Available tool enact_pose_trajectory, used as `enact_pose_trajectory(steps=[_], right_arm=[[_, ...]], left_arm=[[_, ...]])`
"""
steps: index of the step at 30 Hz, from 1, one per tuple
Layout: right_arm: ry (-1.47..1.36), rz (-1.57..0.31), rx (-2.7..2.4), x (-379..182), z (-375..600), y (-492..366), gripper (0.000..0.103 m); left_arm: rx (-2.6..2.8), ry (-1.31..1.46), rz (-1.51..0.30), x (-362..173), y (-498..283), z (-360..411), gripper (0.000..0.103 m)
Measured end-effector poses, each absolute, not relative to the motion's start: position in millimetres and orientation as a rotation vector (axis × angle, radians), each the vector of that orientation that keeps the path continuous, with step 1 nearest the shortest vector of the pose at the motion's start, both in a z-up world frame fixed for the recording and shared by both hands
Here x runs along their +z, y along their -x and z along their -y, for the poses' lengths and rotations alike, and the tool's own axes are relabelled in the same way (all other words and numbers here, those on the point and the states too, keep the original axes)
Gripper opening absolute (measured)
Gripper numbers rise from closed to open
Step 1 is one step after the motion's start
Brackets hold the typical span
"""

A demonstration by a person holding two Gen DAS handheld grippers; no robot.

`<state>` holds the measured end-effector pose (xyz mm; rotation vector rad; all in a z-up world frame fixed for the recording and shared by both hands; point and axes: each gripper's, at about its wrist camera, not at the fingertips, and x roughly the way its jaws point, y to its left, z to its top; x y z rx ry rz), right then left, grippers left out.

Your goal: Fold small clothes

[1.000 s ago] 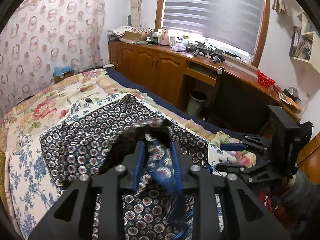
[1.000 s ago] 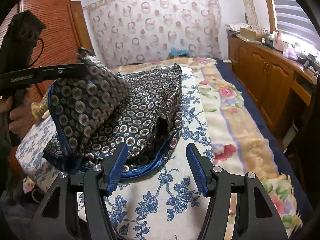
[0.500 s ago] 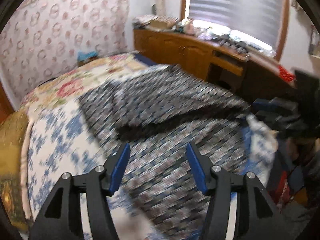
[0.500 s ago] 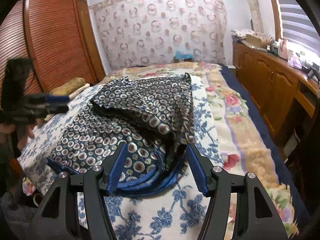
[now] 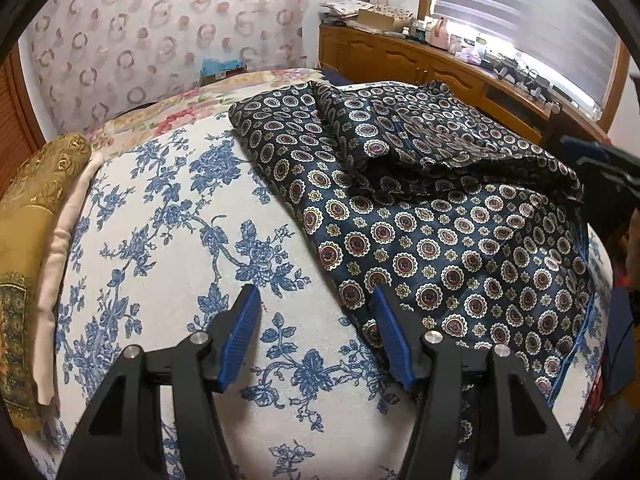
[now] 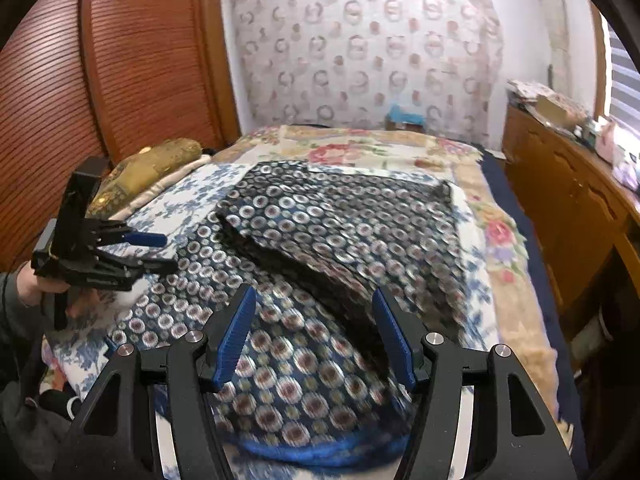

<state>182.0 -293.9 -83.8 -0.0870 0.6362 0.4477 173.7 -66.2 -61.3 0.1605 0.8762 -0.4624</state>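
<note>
Left wrist cam sits low & close over the bed (image 5: 168,208), facing the curtain wall & window side, right wrist cam a bit higher toward curtain & wardrobe; both share the patterned cloth (image 5: 440,240) (image 6: 320,232).

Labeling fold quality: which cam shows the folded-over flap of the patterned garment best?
Left wrist. The folded flap of the patterned garment is sharp there, its edge and creases clear. Right wrist shows the flap too, but motion-blurred, partly behind its open tongs.
</note>
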Motion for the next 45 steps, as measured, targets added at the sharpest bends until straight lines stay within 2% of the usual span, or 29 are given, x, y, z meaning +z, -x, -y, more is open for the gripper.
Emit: enact_pose_trajectory(steps=[7, 9, 13, 17, 31, 34, 35, 36, 37, 39, 45], right_arm=[[0.146, -0.705, 0.471, -93.9, 263.6, -219.9, 0.062], [0.167, -0.732, 0.475, -99.4, 256.7, -230.4, 0.062], [0.212, -0.774, 0.485, -108.7, 246.4, -244.3, 0.062], [0.257, -0.827, 0.501, -119.3, 238.1, -255.9, 0.062], [0.439, -0.875, 0.48, -135.8, 212.7, -279.4, 0.062], [0.452, -0.876, 0.496, -137.0, 209.2, -283.0, 0.044], [0.446, -0.876, 0.507, -135.9, 209.6, -284.3, 0.032], [0.44, -0.879, 0.514, -135.5, 209.5, -285.3, 0.024], [0.433, -0.883, 0.524, -134.2, 210.6, -285.9, 0.021], [0.42, -0.876, 0.528, -129.9, 213.8, -287.0, 0.008], [0.253, -0.818, 0.482, -104.1, 249.4, -300.7, 0.005]], left_arm=[[-0.466, -0.163, -0.868, -63.4, -175.6, 65.7, 0.059], [-0.473, -0.168, -0.869, -63.1, -176.5, 67.3, 0.063], [-0.51, -0.199, -0.878, -64.9, -176.6, 76.0, 0.082], [-0.525, -0.204, -0.885, -65.2, -177.8, 77.8, 0.087], [-0.519, -0.21, -0.887, -65.7, -176.9, 79.5, 0.09], [-0.512, -0.209, -0.887, -66.3, -176.5, 79.5, 0.09], [-0.512, -0.209, -0.887, -66.6, -176.3, 79.1, 0.09], [-0.513, -0.209, -0.887, -66.5, -176.2, 79.0, 0.09], [-0.512, -0.209, -0.887, -66.5, -176.3, 79.1, 0.09], [-0.509, -0.211, -0.886, -66.0, -176.7, 79.5, 0.091], [-0.494, -0.207, -0.878, -64.8, -173.2, 77.6, 0.09]])
